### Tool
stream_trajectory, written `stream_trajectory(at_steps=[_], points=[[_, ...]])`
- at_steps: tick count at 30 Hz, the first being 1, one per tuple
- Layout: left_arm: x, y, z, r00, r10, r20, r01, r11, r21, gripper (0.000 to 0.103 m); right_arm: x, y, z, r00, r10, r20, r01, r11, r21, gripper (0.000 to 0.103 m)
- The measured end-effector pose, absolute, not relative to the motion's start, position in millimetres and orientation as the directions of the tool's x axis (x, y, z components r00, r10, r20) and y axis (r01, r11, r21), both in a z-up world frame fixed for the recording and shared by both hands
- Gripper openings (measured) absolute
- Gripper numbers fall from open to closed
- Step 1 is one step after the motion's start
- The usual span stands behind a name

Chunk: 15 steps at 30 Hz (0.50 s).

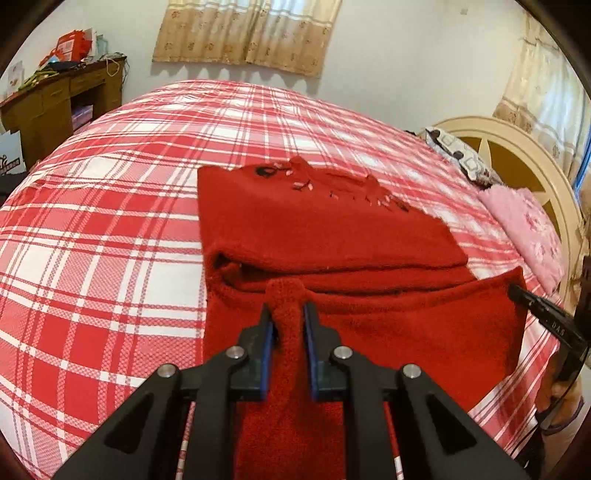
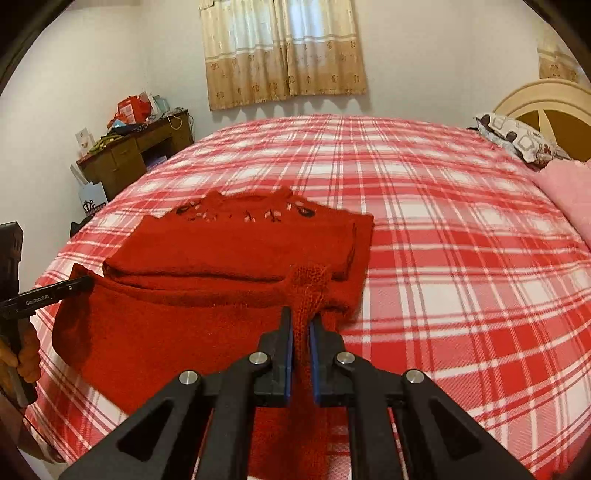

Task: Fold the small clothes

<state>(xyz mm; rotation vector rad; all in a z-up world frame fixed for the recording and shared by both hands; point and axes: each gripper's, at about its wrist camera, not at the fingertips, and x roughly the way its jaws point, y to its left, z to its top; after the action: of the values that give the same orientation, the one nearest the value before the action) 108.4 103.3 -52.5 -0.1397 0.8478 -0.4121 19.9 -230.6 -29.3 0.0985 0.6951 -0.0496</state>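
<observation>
a red knitted sweater [image 1: 332, 236] lies partly folded on the bed's red-and-white plaid sheet [image 1: 110, 221], its embroidered collar at the far end. the left tongs [image 1: 289, 314] are clamped on a bunched corner of the near hem, and the right tongs [image 2: 301, 325] are pinched tight on the hem's other corner, the edge raised off the bed between them. a pink towel [image 1: 528, 229] lies near the headboard [image 1: 517, 158].

sweater [image 1: 317, 236]: dark red, ahead of claw | bedsheet [image 1: 110, 229]: red-white plaid, under it | towel [image 1: 528, 229]: pink, far right | curtain [image 1: 247, 33]: beige floral
</observation>
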Motion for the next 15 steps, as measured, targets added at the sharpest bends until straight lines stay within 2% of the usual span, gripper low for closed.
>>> stream_trajectory(at_steps=[7, 15], points=[[130, 104, -22, 0.642, -0.363, -0.675, 0.252, 0.932, -0.261, 0.014, 46, -224, -2, 0.807, -0.037, -0.59, 0.062, 0.998, 0.022, 0.006], [183, 102, -11, 0.671, -0.288, -0.683, 0.172, 0.957, -0.234, 0.013, 104, -234, 15, 0.827, -0.075, -0.557, 0.096, 0.995, 0.009, 0.006]])
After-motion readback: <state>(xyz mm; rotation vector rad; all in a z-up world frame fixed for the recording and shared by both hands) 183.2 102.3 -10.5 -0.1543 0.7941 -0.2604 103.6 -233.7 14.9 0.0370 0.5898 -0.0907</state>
